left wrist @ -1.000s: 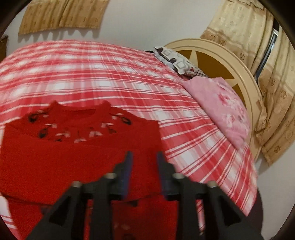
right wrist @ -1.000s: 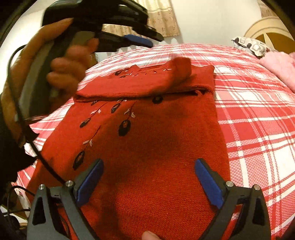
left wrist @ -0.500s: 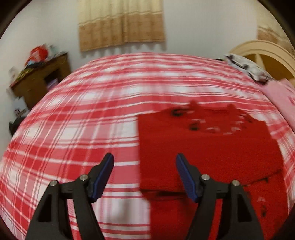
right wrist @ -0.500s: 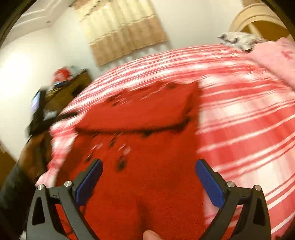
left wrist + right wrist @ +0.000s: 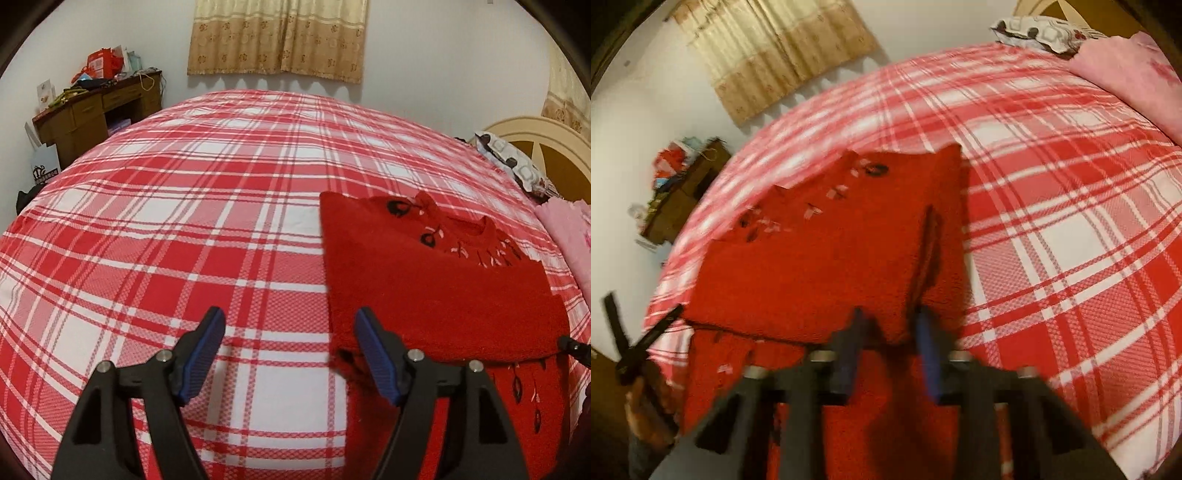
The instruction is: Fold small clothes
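Folding: red knitted sweater with dark leaf embroidery (image 5: 436, 295) lies on the red-and-white plaid bed cover (image 5: 184, 221), top part already doubled over the body.
Right tongs (image 5: 890, 354): jaws have just been closing, now nearly shut over the folded layer's right corner; view is blurred, so you can't confirm the pads grip the knit.
Left tongs (image 5: 290, 350): jaws have just been opening, now wide, empty, over bare plaid just beside the sweater's left edge.
Advice: slide your left tongs onto the matching left corner, pinch both layers, then lift both sides level to keep the crease straight.
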`<state>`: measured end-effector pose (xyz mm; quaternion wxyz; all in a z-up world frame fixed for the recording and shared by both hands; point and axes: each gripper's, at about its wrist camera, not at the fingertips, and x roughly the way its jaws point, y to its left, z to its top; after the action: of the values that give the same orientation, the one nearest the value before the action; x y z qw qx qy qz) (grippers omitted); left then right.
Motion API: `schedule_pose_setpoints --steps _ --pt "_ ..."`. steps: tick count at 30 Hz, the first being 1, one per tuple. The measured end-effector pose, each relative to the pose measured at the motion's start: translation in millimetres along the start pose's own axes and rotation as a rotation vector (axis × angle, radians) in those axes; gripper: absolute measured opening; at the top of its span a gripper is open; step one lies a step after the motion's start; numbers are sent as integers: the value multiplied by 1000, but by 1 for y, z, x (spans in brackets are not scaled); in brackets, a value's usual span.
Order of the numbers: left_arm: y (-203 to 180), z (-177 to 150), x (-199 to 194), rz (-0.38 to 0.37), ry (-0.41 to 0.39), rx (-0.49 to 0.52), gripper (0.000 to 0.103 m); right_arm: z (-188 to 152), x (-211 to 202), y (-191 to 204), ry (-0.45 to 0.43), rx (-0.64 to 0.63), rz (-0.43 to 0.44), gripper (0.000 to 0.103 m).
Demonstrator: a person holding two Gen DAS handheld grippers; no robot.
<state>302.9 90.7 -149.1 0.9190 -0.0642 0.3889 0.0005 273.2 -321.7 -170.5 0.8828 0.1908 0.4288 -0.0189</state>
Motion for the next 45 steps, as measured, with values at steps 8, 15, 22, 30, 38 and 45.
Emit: schedule_pose_setpoints --steps 8,15,22,30,38,45 --pt "-7 -1 8 2 11 35 91 4 -28 11 -94 -76 -57 10" --pt "-13 -7 15 6 43 65 94 -1 -7 -2 -37 -90 -120 10" --pt "-15 -7 8 16 12 62 95 10 -39 16 -155 -110 -195 58" --pt "-22 10 20 59 24 59 95 24 -1 50 -98 -207 -51 62" --pt "-37 -4 31 81 64 152 103 21 34 21 0 -194 -127 62" --pt "-36 -4 31 78 61 147 103 28 20 35 -13 -212 -132 64"
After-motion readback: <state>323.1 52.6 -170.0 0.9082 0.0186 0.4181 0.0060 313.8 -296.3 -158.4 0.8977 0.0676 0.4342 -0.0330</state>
